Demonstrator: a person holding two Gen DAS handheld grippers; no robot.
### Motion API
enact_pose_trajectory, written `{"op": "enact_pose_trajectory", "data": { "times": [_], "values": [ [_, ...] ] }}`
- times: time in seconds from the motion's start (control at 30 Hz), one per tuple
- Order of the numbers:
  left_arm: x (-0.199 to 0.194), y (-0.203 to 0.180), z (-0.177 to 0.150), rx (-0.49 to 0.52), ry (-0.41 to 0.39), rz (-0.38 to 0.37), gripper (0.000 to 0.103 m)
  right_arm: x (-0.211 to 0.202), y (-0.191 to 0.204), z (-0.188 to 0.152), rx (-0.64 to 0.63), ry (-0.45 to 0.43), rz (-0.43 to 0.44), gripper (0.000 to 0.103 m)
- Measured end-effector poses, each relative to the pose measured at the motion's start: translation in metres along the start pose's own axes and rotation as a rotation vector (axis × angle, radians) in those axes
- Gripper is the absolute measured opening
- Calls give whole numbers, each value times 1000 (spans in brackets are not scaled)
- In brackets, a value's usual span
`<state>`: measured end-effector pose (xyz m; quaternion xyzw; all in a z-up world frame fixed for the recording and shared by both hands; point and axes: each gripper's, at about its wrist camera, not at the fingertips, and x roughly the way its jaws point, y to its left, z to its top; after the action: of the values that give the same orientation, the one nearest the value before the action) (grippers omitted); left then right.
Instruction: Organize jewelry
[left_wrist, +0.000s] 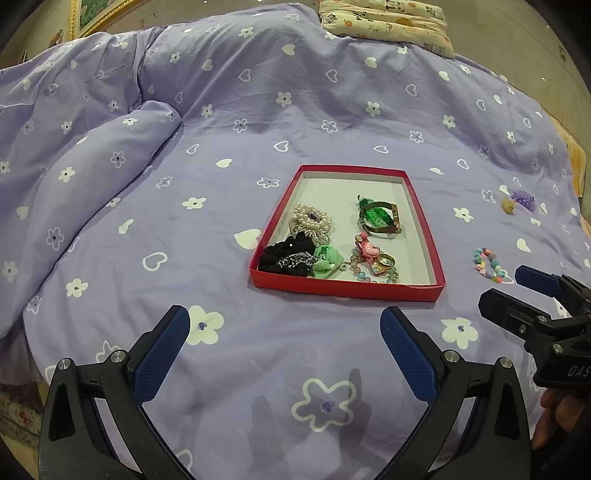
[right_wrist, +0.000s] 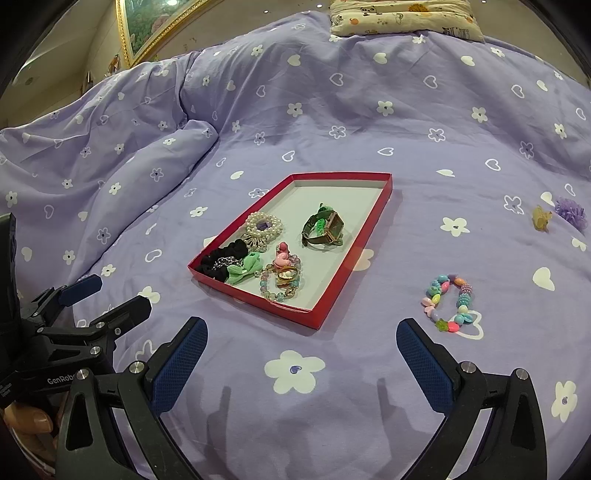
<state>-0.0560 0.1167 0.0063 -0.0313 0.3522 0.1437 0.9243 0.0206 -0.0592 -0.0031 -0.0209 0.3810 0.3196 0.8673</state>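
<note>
Left wrist view: left tool (left_wrist: 284, 345) released, fingers spread wide, hovering over the purple flowered bedspread (left_wrist: 221, 110), holding nothing. Red tray (left_wrist: 343, 290) lies at 12 o'clock from it, on the bed. In the tray: pearl scrunchie (left_wrist: 312, 218) upper left, black scrunchie (left_wrist: 286, 254) at the near left corner, green bow (left_wrist: 327, 260) touching the black one, watch with a green chain (left_wrist: 378, 218) upper right, pink clip with rings and a glass bead bracelet (left_wrist: 373, 260) near middle. Colourful bead bracelet (left_wrist: 487, 264) lies on the bedspread at 3 o'clock from the tray, apart from it. Right tool (left_wrist: 496, 286) enters at the right edge, just beside that bracelet, fingers parted. Purple flower (left_wrist: 524, 199) and a small yellow piece (left_wrist: 508, 205) lie at 2 o'clock, far right. Patterned pillow (left_wrist: 384, 22) at the top.

Right wrist view: right tool (right_wrist: 301, 349) released, wide open, nothing between the fingers, above the bedspread. Tray at 11 o'clock, same contents. Bead bracelet on the bed at 1 o'clock, just past the right fingertip (right_wrist: 406, 328), not touching. Purple flower and yellow piece at 2 o'clock, well apart from the tray. Left tool (right_wrist: 112, 291) at the left edge, open, a hand (right_wrist: 29, 424) gripping it below.
</note>
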Motion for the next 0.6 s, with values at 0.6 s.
{"op": "enact_pose_trajectory", "data": {
  "times": [0.6],
  "values": [
    [8,4,2,-2,11,-9,103,1,-3,0,-1,4,-3,103]
  ]
}}
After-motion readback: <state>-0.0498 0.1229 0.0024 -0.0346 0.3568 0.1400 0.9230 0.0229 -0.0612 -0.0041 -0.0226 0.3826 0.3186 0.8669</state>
